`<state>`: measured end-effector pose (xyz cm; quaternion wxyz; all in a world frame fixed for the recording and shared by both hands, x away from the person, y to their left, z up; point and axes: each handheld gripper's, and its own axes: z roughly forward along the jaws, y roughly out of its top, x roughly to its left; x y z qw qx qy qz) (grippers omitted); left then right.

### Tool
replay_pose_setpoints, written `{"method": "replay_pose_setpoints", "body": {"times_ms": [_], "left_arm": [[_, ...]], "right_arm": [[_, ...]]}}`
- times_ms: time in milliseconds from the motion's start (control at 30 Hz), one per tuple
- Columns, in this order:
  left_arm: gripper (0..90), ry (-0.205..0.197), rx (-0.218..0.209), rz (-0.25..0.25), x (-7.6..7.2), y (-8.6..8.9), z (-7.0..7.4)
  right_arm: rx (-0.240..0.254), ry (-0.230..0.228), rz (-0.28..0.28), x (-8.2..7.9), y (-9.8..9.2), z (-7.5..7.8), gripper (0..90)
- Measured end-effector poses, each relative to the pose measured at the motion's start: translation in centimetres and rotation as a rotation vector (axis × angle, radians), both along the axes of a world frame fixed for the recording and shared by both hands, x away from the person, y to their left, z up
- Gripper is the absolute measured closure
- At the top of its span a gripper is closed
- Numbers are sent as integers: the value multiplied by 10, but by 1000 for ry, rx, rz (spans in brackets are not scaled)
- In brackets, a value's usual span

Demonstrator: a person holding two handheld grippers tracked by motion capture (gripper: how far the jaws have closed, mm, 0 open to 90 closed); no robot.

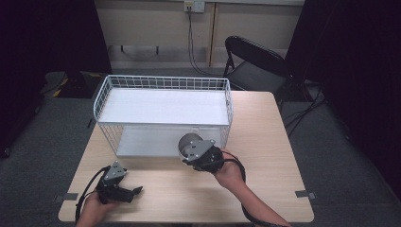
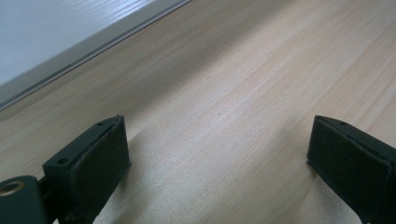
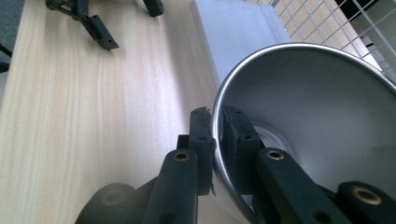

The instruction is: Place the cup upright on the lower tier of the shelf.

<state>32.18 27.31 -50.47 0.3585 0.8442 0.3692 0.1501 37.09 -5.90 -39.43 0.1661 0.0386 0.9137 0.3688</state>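
A shiny steel bowl (image 3: 322, 121) is pinched by its rim in my right gripper (image 3: 218, 122), one jaw inside the wall and one outside. In the high view the steel bowl (image 1: 187, 143) is tipped on its side in front of the lower shelf of a white wire rack (image 1: 163, 113), with my right gripper (image 1: 198, 152) behind it. My left gripper (image 1: 135, 192) lies low over the wooden table (image 1: 265, 142) near its front left corner. Its jaws stand wide apart with nothing between them, as the left gripper (image 2: 219, 154) view shows.
The white wire rack has two white shelves (image 1: 165, 106) and stands at the back of the table. A black folding chair (image 1: 255, 64) stands behind the table at the right. Dark curtains hang on both sides. A cable (image 1: 191, 42) runs down the back wall.
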Motion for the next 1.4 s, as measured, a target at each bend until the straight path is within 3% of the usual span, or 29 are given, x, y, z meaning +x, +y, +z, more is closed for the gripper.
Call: {"method": "replay_pose_setpoints", "body": {"times_ms": [1400], "left_arm": [[48,0,0,0,0,0,0]], "right_arm": [[7,-34,-57,25,10,4,822]]}}
